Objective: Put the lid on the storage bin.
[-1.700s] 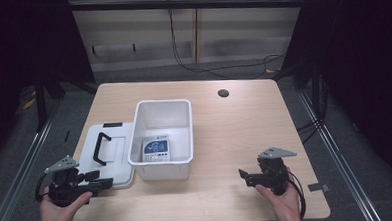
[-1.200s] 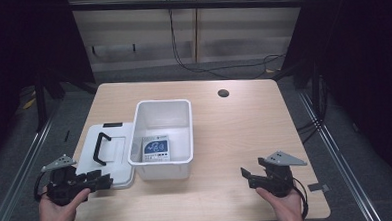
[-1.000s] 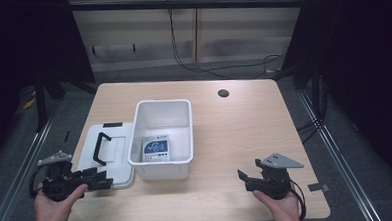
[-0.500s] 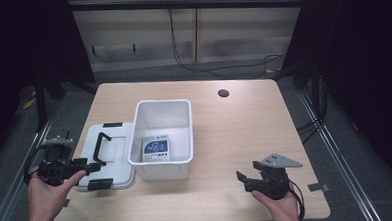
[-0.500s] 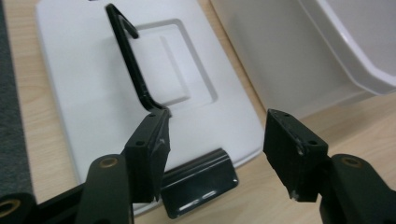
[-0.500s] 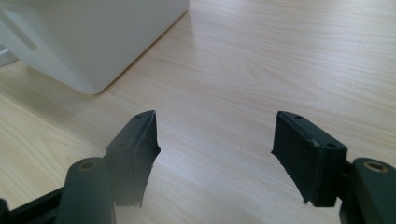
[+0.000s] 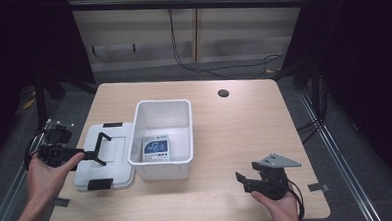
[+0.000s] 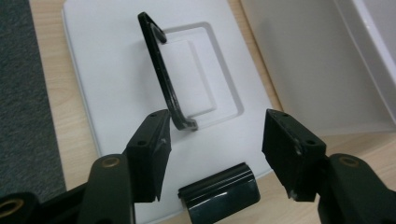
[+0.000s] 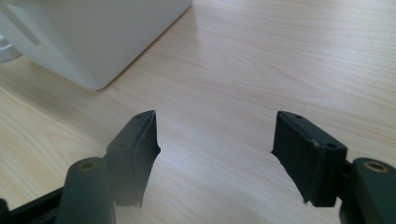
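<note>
Lid (image 7: 106,155) flat on worktop (image 7: 245,133), touching bin (image 7: 163,137) at its 9 o'clock | lid handle (image 8: 163,79) upright | my left gripper (image 8: 212,140) spread, one jaw beside handle end | my right gripper (image 9: 215,154) spread over bare worktop, bin's 4 o'clock

Your left gripper (image 7: 88,156) has swung from the desk's near-left corner up over the white lid (image 7: 107,157), jaws now spread at its black handle (image 7: 101,147); your right gripper (image 7: 244,181) barely shifted.
</note>
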Available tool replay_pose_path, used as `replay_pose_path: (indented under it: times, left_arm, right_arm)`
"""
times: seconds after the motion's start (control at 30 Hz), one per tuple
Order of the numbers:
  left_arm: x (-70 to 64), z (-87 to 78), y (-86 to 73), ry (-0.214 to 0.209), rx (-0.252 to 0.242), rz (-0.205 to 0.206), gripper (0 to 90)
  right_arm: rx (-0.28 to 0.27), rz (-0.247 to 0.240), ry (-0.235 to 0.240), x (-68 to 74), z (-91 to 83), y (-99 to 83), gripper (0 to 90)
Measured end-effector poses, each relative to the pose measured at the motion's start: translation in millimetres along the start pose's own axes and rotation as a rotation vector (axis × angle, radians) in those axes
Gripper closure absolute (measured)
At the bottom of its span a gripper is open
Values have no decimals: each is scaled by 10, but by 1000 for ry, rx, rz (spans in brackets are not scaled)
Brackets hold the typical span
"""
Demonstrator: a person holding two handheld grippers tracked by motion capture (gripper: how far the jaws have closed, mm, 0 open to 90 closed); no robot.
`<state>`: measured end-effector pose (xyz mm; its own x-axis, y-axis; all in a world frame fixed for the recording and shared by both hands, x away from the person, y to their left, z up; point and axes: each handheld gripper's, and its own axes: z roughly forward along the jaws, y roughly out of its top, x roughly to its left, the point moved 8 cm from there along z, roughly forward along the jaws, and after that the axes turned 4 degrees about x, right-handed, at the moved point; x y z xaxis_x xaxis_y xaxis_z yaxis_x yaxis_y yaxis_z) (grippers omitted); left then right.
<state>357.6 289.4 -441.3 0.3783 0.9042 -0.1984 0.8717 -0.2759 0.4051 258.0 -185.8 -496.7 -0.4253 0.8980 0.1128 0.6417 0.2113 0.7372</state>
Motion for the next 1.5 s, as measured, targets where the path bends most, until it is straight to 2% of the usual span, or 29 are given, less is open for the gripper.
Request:
replay_pose_path:
  times: [0.03,0.07,0.13,0.4,0.5,0.7,0.73,0.83,0.87,1.07,1.17,1.23,1.3,1.43,1.47,1.5]
  left_arm:
    - [0,0,0,0,0,0,466]
    - [40,17,30,22,22,-18,498]
    - [58,38,62,15,35,-34,522]
    - [111,135,120,30,96,-37,557]
    - [131,159,155,35,117,-42,615]
    - [155,173,244,40,151,-77,636]
    - [155,194,290,42,151,-112,636]
    - [159,219,323,54,154,-110,635]
    - [157,240,341,57,148,-125,635]
    - [208,342,397,77,150,-93,630]
    - [212,381,425,64,145,-88,611]
    - [212,420,425,58,183,-83,602]
    - [225,436,429,68,192,-85,602]
    - [247,503,444,86,226,-109,617]
    - [260,519,447,91,240,-147,630]
    - [260,519,447,91,240,-147,631]
  right_arm:
    - [2,-2,2,3,0,-1,303]
    - [3,-3,3,5,0,-2,304]
    - [5,-4,4,3,1,-3,304]
    - [6,-6,6,-6,3,-5,304]
    - [16,0,4,-8,9,-17,304]
    - [17,-3,2,-10,11,-18,304]
    - [18,-5,3,-9,12,-19,304]
    - [19,-5,4,-6,14,-21,304]
    - [21,-2,4,-8,15,-24,304]
    - [22,2,1,-13,14,-26,304]
    - [22,-2,4,-7,16,-26,303]
    - [24,0,4,-9,20,-28,303]
    - [25,0,4,-11,21,-28,303]
    - [24,-2,5,-6,19,-29,303]
    - [24,-1,5,-6,19,-30,303]
    - [25,-1,4,-7,20,-30,303]
